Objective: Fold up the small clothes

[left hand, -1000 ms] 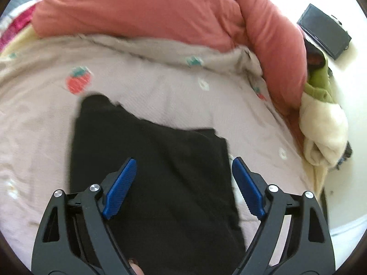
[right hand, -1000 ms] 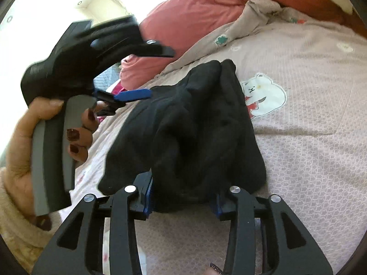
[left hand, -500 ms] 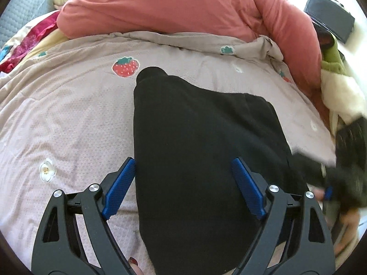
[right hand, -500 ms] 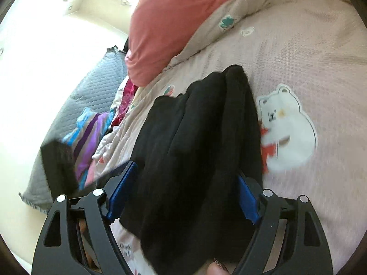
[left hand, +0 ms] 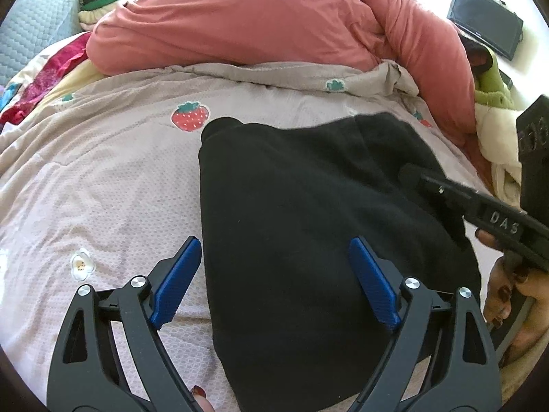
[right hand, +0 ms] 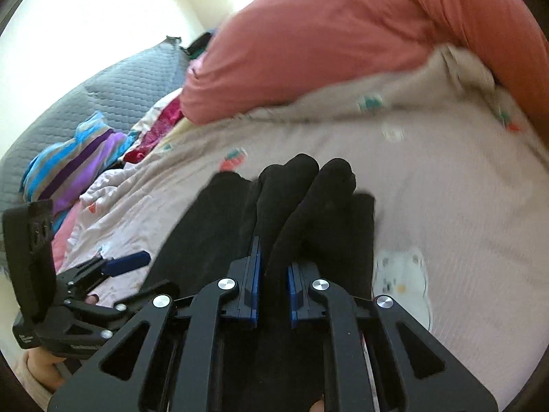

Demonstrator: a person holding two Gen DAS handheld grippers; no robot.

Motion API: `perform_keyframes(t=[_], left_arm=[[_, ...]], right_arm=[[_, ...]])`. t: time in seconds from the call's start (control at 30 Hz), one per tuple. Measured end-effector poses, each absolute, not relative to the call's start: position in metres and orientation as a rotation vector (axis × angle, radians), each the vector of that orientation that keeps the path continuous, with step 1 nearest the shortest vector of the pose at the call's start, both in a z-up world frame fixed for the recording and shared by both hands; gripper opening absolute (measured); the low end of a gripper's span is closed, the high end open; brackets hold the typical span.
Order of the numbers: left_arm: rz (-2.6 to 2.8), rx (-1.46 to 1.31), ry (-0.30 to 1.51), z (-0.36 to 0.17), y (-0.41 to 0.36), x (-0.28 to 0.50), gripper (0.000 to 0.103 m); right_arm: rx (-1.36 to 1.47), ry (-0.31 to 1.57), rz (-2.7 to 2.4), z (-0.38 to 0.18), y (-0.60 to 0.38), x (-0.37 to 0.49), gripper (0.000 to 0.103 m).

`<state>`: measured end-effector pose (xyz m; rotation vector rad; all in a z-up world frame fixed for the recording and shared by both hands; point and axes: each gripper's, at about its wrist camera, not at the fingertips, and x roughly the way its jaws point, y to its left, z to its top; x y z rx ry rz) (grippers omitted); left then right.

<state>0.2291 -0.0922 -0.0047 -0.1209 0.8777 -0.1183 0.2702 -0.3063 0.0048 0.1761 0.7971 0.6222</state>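
Note:
A black garment lies on the pale printed bedsheet. My left gripper hangs open just above its near part, the blue pads astride the cloth's left half with nothing pinched. My right gripper is closing, and its pads pinch a raised fold of the black garment, which bunches up in two humps ahead of the jaws. In the left wrist view the right gripper comes in from the right over the garment's far right edge, held by a hand. The left gripper shows at lower left in the right wrist view.
A big pink duvet is heaped along the far side of the bed. A grey quilted pillow and striped cloth lie at the left. Green and cream clothes pile at the right edge, below a black flat device.
My right gripper's jaws opened wide around the garment, then shut on a fold and rose with it. The left gripper slid over the garment and has held still since.

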Motion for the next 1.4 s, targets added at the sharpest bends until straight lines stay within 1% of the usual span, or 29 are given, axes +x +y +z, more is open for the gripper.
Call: perform_keyframes(t=[0.13,0.3,0.37,0.47,0.53,0.57,0.6,0.63,0.7,0.77,0.8,0.87,0.93,1.0,1.03,1.13,1.2,1.23,1.4], left_arm=[[-0.119,-0.12,0.871,-0.001,-0.091,0.23,0.081],[-0.128,-0.127,0.904,-0.012,-0.091,0.233,0.082],[-0.133,-0.131,0.919,-0.017,-0.091,0.233,0.084],[-0.137,-0.146,0.925,-0.021,-0.09,0.233,0.084],[-0.135,-0.151,0.923,-0.021,-0.089,0.231,0.085],[-0.135,-0.15,0.921,-0.02,-0.089,0.23,0.085],[-0.135,-0.15,0.918,-0.02,-0.088,0.229,0.084],[-0.135,-0.149,0.914,-0.018,-0.088,0.229,0.084],[-0.133,-0.15,0.907,-0.016,-0.088,0.227,0.085],[-0.135,-0.155,0.905,-0.015,-0.087,0.227,0.085],[-0.135,-0.158,0.907,-0.014,-0.086,0.226,0.085],[-0.134,-0.162,0.906,-0.014,-0.086,0.225,0.085],[-0.137,-0.164,0.902,-0.012,-0.085,0.222,0.085],[-0.137,-0.161,0.895,-0.009,-0.084,0.22,0.085],[-0.138,-0.161,0.889,-0.007,-0.083,0.218,0.085],[-0.14,-0.165,0.872,0.0,-0.08,0.212,0.089],[-0.142,-0.164,0.859,0.006,-0.078,0.207,0.092],[-0.139,-0.158,0.849,0.009,-0.076,0.203,0.093],[-0.135,-0.142,0.829,0.022,-0.071,0.188,0.093]], right_arm=[[0.131,0.78,0.594,0.004,-0.303,0.277,0.011],[0.127,0.858,0.523,-0.029,-0.312,0.282,0.011],[0.145,0.875,0.508,-0.042,-0.316,0.281,0.013],[0.153,0.864,0.476,-0.046,-0.32,0.277,0.018],[0.115,0.852,0.426,-0.043,-0.319,0.273,0.035],[0.103,0.848,0.416,-0.041,-0.319,0.271,0.038],[0.095,0.845,0.406,-0.039,-0.32,0.268,0.038],[0.091,0.844,0.396,-0.038,-0.32,0.266,0.042],[0.085,0.829,0.382,-0.032,-0.322,0.26,0.046],[0.068,0.813,0.367,-0.027,-0.323,0.253,0.053],[0.064,0.806,0.359,-0.025,-0.324,0.25,0.058],[0.057,0.788,0.355,-0.019,-0.325,0.243,0.062],[0.045,0.767,0.344,-0.011,-0.326,0.235,0.074],[0.045,0.747,0.345,-0.004,-0.327,0.227,0.079],[0.051,0.733,0.34,0.0,-0.328,0.221,0.084],[0.065,0.698,0.339,0.01,-0.33,0.208,0.088],[0.075,0.67,0.327,0.018,-0.332,0.197,0.096],[0.08,0.657,0.325,0.021,-0.333,0.192,0.096],[0.11,0.608,0.327,0.037,-0.335,0.166,0.098]])
